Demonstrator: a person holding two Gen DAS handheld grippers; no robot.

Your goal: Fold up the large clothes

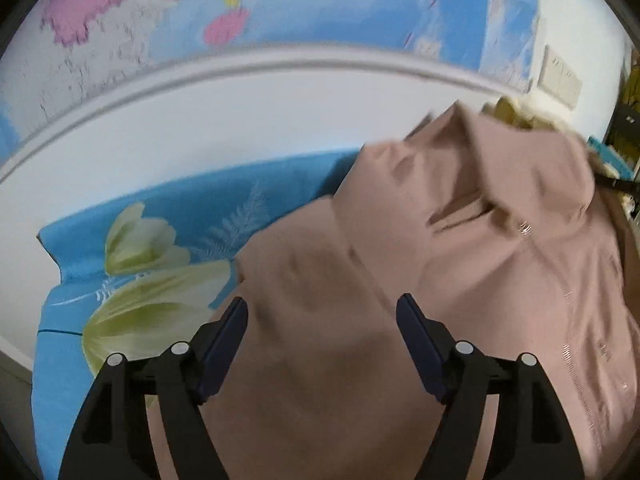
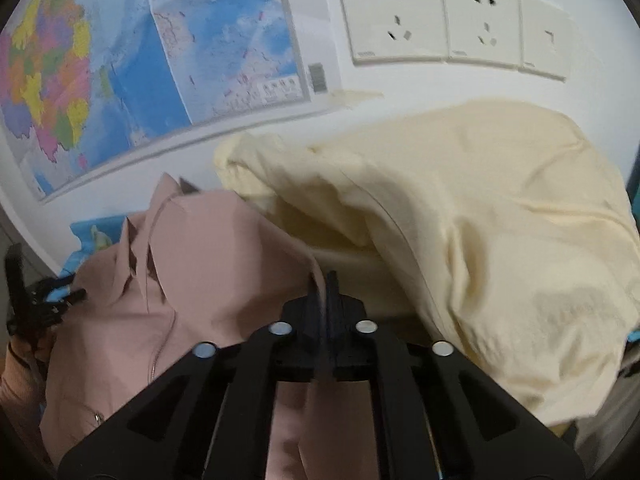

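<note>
Sprawling across most of what I see is the pink shirt point(image 1: 460, 248), a large dusty-pink garment lying crumpled on a blue sheet point(image 1: 168, 208) printed with pale green flowers. From my left wrist view the shirt fills the ground right under and ahead of my left claw point(image 1: 322, 316), running away from me toward the upper right, where its collar end is bunched into folds near the wall. Its long axis slants from the lower left of that view up to the right, and its button placket runs down the right side. My left claw stands wide apart above the cloth, with nothing pinched between its dark blue pads point(image 1: 224, 344).

Beside the shirt on the right lies a cream pillow point(image 2: 480, 232), big and puffy, touching the shirt's far edge. My right claw point(image 2: 323, 280) is nearly closed and grips a thin fold of the pink shirt's edge, just where shirt and pillow meet.

Bare blue sheet shows to the left of the shirt, with its corner at the white wall. A map point(image 2: 120, 60) hangs on the wall behind, and white wall sockets point(image 2: 452, 24) sit above the pillow.
</note>
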